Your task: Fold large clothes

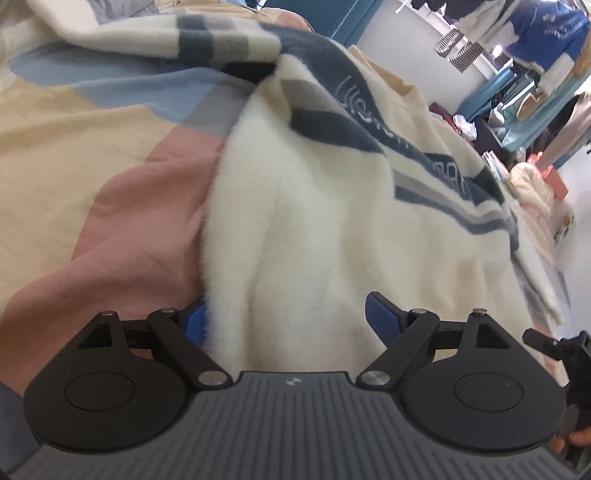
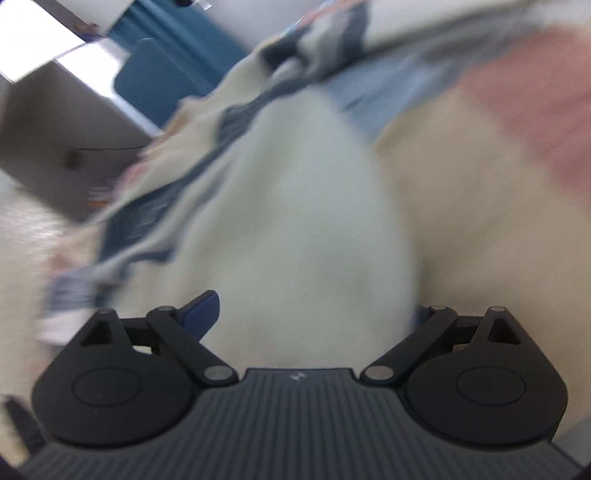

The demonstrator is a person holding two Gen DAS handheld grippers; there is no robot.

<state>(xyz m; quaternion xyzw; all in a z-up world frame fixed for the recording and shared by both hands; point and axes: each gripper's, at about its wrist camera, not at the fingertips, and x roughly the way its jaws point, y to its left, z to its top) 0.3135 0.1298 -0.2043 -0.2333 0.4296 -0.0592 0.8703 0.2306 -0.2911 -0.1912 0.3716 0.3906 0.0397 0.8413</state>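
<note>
A large cream fleece garment (image 1: 314, 206) with dark blue and grey stripes lies on a bed sheet (image 1: 74, 147) of beige, pink and light blue patches. My left gripper (image 1: 286, 317) is open, its blue fingers (image 1: 380, 317) wide apart, with a thick fold of the cream fleece between them. My right gripper (image 2: 314, 314) is also open, with a bulge of the same garment (image 2: 295, 221) between its fingers (image 2: 201, 310). The right wrist view is blurred by motion.
Past the bed's far edge in the left wrist view are hanging clothes (image 1: 535, 33), teal furniture (image 1: 517, 96) and piled items (image 1: 535, 181). The right wrist view shows a teal panel (image 2: 162, 77) and a grey box (image 2: 55, 129) beyond the bed.
</note>
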